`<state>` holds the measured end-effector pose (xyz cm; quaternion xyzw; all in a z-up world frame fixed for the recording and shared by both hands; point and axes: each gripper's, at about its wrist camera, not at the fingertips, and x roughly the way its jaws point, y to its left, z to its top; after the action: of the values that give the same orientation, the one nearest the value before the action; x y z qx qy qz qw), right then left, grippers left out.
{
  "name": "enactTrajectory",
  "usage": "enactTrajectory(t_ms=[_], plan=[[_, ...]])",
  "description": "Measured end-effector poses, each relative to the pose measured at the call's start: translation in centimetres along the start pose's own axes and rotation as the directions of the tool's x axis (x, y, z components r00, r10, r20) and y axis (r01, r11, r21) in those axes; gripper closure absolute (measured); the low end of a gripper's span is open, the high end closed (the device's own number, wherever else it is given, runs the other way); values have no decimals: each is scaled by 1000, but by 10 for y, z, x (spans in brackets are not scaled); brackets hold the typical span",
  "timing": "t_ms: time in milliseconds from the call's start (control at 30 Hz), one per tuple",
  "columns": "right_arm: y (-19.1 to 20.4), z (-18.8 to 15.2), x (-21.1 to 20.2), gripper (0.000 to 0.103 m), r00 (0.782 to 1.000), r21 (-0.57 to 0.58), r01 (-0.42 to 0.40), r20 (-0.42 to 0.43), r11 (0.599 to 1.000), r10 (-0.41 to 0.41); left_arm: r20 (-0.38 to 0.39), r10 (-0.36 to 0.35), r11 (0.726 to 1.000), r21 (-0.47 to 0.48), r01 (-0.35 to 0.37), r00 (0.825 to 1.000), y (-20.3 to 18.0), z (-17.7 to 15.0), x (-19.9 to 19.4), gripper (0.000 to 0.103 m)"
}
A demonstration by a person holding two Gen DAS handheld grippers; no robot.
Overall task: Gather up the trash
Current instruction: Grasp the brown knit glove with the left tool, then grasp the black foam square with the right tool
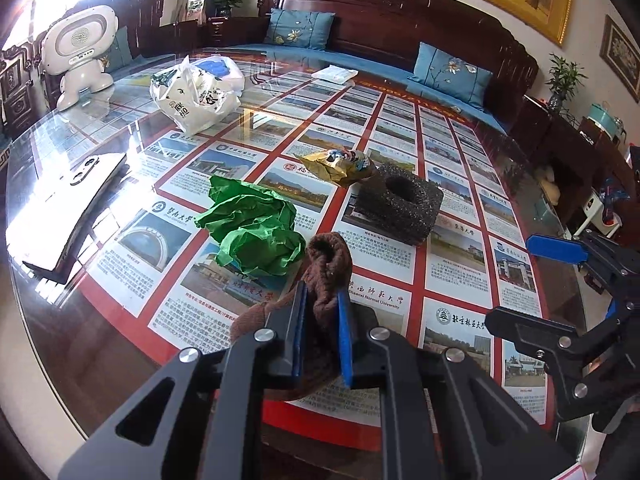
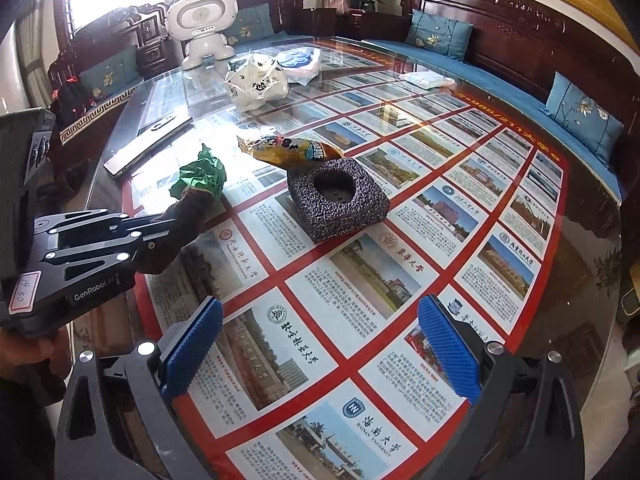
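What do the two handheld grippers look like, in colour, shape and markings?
Both are black metal linkage frames with silver rivets and blue ribbed finger pads. The left gripper carries white "GenRobot" lettering and a white sticker with handwritten numbers. The right gripper shows no markings. No cables visible.

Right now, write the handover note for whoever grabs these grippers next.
Left gripper: shut on the brown knitted cloth, held above the glass-topped table.
Right gripper: open, holding nothing, hovering over the table.
On the table: crumpled green paper, yellow snack wrapper resting against the black foam block with a round hole, white plastic bag at the far side.
Done: cloth grasped.
Left: paper, wrapper, foam block uncollected; the bag is probably the drop-off.
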<state>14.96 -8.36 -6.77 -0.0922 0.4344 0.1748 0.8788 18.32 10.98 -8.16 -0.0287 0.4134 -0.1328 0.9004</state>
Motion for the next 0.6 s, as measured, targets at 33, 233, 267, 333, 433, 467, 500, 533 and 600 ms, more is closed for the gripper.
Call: enactTrajectory(t_ms=[33,233,267,333,433,467,500,533,600], plan=[[0,3,4,8,1000,-16,-4,-5,1000,4,3,5,1000,-7,-5,1000,-1,0,0,89],[-9,24,32,8,999,-97,-33,-45,995,29,19,40,999,-36,-40,999,-1,2,0,89],[-12,28,37,8,998,-104,-42,-52,994,36,18,48,998,-43,-47,999,0,3,2,89],[-16,36,47,8,997,-125,-40,-70,991,31,16,54,997,-56,-53,998,0,4,5,89],[-20,46,59,8,996,-169,-45,-82,985,32,16,62,996,-64,-61,998,-1,6,9,89],[-21,48,62,8,996,-178,-43,-80,983,29,18,61,996,-68,-60,998,-2,7,10,89],[-21,51,66,8,996,-188,-49,-86,981,33,18,67,995,-70,-66,998,-4,8,12,89],[-22,53,69,8,995,-199,-59,-95,978,41,18,73,995,-74,-71,997,-5,9,14,89],[-23,57,74,8,994,-213,-74,-99,974,54,15,83,993,-83,-82,996,-6,12,18,89]])
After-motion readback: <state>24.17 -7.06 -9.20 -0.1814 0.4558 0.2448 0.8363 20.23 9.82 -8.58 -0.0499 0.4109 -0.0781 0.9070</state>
